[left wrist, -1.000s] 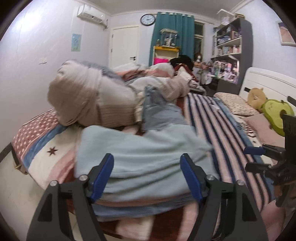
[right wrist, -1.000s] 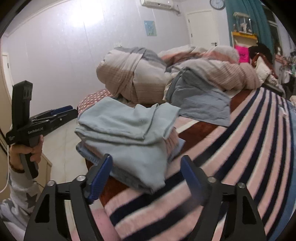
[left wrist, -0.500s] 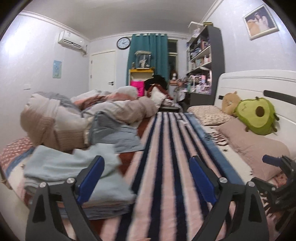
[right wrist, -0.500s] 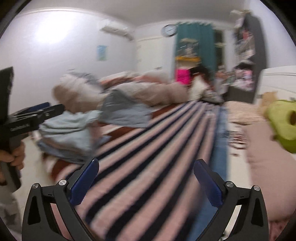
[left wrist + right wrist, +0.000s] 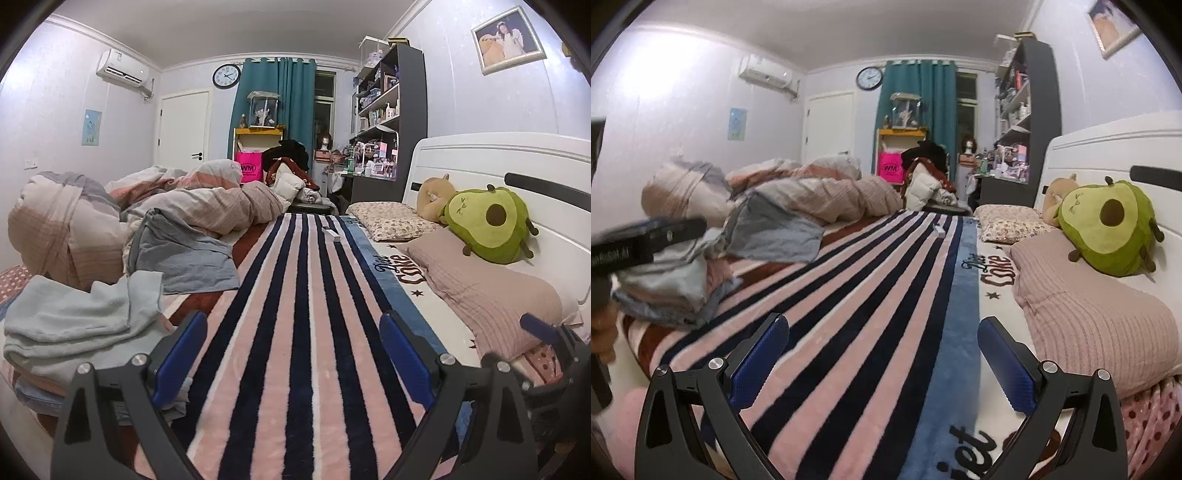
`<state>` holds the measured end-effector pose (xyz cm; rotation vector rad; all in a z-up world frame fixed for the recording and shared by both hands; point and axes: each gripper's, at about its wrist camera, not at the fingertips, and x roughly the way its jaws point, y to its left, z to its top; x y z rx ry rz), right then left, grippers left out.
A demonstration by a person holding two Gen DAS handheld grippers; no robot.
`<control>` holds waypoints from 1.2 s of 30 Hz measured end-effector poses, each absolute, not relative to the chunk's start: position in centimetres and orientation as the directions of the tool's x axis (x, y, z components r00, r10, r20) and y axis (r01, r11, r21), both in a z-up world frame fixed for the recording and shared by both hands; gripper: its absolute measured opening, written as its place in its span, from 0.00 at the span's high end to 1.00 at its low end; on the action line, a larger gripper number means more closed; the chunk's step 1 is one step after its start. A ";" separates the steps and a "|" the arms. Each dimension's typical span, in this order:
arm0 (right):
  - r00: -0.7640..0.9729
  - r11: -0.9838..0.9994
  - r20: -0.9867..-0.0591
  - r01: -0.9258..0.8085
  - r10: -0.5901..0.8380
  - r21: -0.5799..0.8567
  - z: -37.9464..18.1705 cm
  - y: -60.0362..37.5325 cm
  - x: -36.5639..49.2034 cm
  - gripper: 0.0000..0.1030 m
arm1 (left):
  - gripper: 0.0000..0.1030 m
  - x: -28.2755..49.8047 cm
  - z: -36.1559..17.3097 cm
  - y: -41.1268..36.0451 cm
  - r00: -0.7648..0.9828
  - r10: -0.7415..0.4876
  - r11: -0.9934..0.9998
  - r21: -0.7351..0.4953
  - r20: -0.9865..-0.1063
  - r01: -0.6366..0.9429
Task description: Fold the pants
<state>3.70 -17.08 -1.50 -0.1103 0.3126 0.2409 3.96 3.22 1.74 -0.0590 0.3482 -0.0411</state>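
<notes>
A stack of folded light-blue pants (image 5: pixel 74 325) lies at the left edge of the striped bed; it also shows in the right wrist view (image 5: pixel 668 284). A loose grey garment (image 5: pixel 184 254) lies behind the stack, against the bunched duvet, and shows in the right wrist view (image 5: pixel 775 236). My left gripper (image 5: pixel 291 354) is open and empty, just right of the stack, over the striped blanket (image 5: pixel 295 295). My right gripper (image 5: pixel 882 358) is open and empty over the blanket's blue border. The left gripper (image 5: pixel 646 240) also appears at the right wrist view's left edge.
A bunched pink and grey duvet (image 5: pixel 92 214) fills the bed's far left. Pillows (image 5: pixel 491 291), an avocado plush (image 5: pixel 487 221) and a white headboard (image 5: pixel 517 155) line the right side. A small white object (image 5: pixel 331 233) lies far up the blanket. Shelves (image 5: pixel 384 110) stand beyond.
Both grippers have swung right, away from the folded stack, and now face along the bed. The stack has shifted to the left edge of both views. Both stay open and empty.
</notes>
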 end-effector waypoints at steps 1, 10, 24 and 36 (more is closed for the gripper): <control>0.930 0.969 -0.302 -0.239 0.210 -0.060 -1.3 -17.3 3.7 0.01 | 0.10 4.0 1.6 3.1 0.939 -0.048 0.998 -0.062 -0.341 0.029; 0.943 0.984 -0.291 -0.175 0.159 -0.032 -1.3 -17.9 3.8 0.01 | 0.10 4.1 1.3 2.8 0.940 -0.042 0.998 -0.050 -0.337 0.027; 0.956 0.978 -0.251 -0.181 0.150 -0.106 -1.4 -17.1 2.7 0.01 | 0.10 3.7 1.4 2.4 0.947 -0.049 0.998 -0.054 -0.318 0.034; 0.949 0.976 -0.270 -0.193 0.161 -0.098 -1.4 -17.1 3.0 0.01 | 0.08 3.2 1.2 2.9 0.947 -0.027 0.999 -0.037 -0.321 0.016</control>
